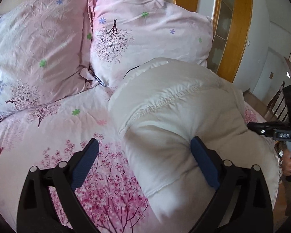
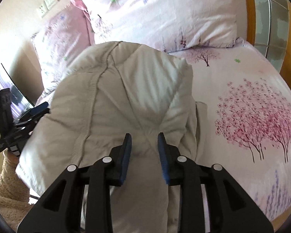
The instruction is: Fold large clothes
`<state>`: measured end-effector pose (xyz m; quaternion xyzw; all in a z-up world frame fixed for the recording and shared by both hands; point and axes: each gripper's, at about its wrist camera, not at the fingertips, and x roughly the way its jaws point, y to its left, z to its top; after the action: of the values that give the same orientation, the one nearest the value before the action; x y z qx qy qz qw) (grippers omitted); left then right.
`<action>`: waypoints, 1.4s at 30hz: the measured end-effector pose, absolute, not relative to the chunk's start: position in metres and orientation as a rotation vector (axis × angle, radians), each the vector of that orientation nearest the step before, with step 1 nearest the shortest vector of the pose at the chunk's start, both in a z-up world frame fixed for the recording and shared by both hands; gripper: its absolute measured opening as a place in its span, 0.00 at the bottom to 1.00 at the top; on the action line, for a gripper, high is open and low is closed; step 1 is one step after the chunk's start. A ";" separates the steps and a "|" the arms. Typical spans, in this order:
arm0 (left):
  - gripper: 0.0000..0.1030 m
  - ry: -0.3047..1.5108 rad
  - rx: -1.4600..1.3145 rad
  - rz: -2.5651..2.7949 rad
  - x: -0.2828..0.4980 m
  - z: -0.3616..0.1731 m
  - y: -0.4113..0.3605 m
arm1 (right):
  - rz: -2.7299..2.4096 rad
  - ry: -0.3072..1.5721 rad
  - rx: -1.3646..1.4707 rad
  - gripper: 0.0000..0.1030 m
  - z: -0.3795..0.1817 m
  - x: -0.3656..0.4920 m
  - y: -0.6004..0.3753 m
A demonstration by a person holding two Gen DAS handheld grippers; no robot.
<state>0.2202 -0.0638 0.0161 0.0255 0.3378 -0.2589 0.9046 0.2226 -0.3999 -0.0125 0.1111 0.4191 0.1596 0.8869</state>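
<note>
The bed (image 1: 48, 136) is filling both views, its pink sheet printed with blossom trees, and no container is showing on it. Two pillows (image 1: 145, 35) in the same print are leaning at the upper left and top centre of the left view. The coat (image 2: 116, 97), cream and puffy, is lying bundled on the sheet, taking up the centre of the right view and the right half of the left view; a stitched seam is running across its top, and folds are bunching toward its near end. A wooden frame (image 1: 230, 29) with glass panels is standing at the upper right, and a wall socket (image 2: 48, 3) is sitting at the upper left.

The left gripper (image 1: 145, 153) is standing wide apart, its right pad (image 1: 203, 163) pressing into the coat's side and the other over bare sheet. The right gripper (image 2: 144, 149) is hovering narrowly parted over a pinch of coat fabric; its pads seem not to be clamping, though blur is making that hard to judge.
</note>
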 end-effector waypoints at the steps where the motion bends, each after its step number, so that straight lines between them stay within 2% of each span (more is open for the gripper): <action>1: 0.93 0.702 0.051 -0.535 0.219 0.016 -0.063 | 0.337 0.861 0.222 0.28 -0.011 0.215 -0.399; 6: 0.93 0.716 0.051 -0.540 0.219 0.011 -0.065 | 0.311 0.893 0.172 0.27 -0.027 0.210 -0.390; 16: 0.94 0.738 -0.007 -0.550 0.222 -0.001 -0.069 | 0.360 0.933 0.302 0.26 -0.055 0.224 -0.401; 30: 0.93 0.698 0.050 -0.493 0.209 0.013 -0.071 | 0.335 0.921 0.315 0.28 -0.042 0.218 -0.404; 31: 0.94 0.696 0.049 -0.492 0.210 0.013 -0.070 | 0.345 0.926 0.349 0.34 -0.038 0.218 -0.409; 33: 0.94 0.699 0.041 -0.491 0.210 0.013 -0.067 | 0.377 0.915 0.444 0.56 -0.030 0.217 -0.421; 34: 0.95 0.704 0.032 -0.489 0.212 0.013 -0.066 | 0.365 0.908 0.468 0.84 -0.027 0.216 -0.426; 35: 0.96 0.708 0.024 -0.488 0.213 0.013 -0.064 | 0.353 0.894 0.486 0.93 -0.023 0.216 -0.431; 39: 0.98 0.720 0.001 -0.493 0.215 0.012 -0.061 | 0.351 0.870 0.569 0.93 -0.015 0.218 -0.452; 42: 0.98 0.733 -0.020 -0.505 0.217 0.011 -0.059 | 0.374 0.909 0.672 0.99 -0.020 0.228 -0.463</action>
<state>0.2171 -0.0588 0.0112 -0.0095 0.3546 -0.2443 0.9025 0.2276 -0.4635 -0.0203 0.3164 0.4280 0.1760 0.8281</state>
